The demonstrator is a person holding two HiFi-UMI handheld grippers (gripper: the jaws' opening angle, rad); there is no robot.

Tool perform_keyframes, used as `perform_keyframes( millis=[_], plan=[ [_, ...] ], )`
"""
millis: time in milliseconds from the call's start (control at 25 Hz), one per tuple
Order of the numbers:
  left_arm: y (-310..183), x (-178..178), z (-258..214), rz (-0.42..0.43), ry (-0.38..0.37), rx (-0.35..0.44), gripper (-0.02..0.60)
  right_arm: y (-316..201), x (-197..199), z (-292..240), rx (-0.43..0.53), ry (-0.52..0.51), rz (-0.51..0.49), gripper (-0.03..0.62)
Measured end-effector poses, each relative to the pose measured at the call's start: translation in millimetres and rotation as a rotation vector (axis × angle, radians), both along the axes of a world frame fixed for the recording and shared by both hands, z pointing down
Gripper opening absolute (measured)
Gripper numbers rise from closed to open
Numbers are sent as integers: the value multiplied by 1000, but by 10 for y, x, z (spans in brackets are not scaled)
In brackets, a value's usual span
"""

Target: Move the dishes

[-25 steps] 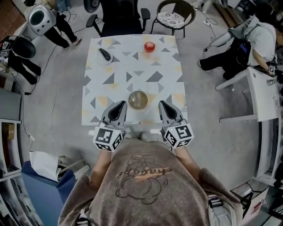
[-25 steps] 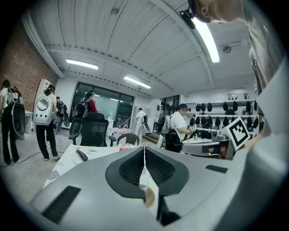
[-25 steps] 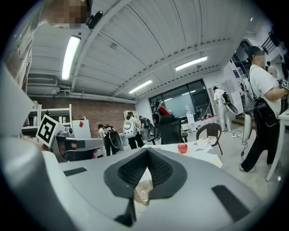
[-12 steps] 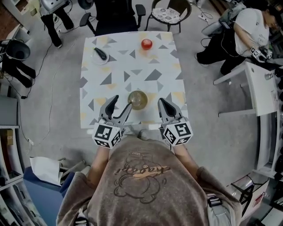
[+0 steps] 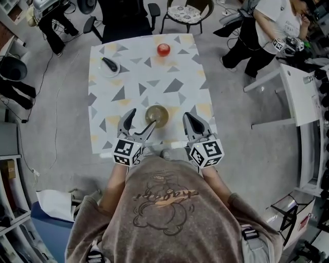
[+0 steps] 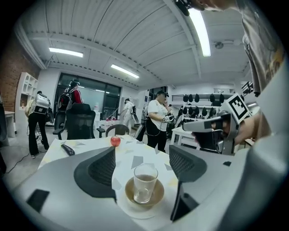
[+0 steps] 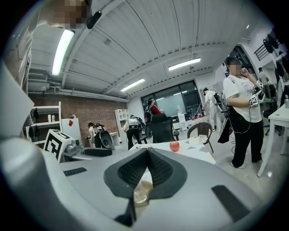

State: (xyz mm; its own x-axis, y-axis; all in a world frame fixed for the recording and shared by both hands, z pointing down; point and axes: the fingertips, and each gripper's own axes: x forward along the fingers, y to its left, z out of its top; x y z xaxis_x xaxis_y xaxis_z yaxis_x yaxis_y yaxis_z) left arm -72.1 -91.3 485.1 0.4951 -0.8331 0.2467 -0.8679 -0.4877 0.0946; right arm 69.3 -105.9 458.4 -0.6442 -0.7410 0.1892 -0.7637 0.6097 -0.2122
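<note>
A clear glass stands on a brown saucer near the front edge of the patterned table. In the head view the saucer lies between my two grippers. My left gripper is open, its jaws spread wide just left of the saucer, nothing between them. My right gripper is shut and empty, to the right of the saucer. In the right gripper view the glass peeks out below the closed jaws. A small white plate with a dark object sits at the far left.
A red apple rests near the table's far edge. A black office chair and a round-seat chair stand behind the table. A person stands at the right by a white desk.
My left gripper has gone from shut to open, and moved slightly nearer the saucer. The right gripper has stayed shut. The head view has shifted a little.
</note>
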Motion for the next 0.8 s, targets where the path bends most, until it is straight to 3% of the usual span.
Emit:
perform_keyframes(
  millis=[560, 800],
  plan=[
    [-164, 264, 886, 149, -86, -153, 359, -9, 212, 20, -13, 36, 83, -5],
    [-238, 349, 1099, 177, -118, -175, 358, 40, 347, 44, -23, 47, 130, -5]
  ],
)
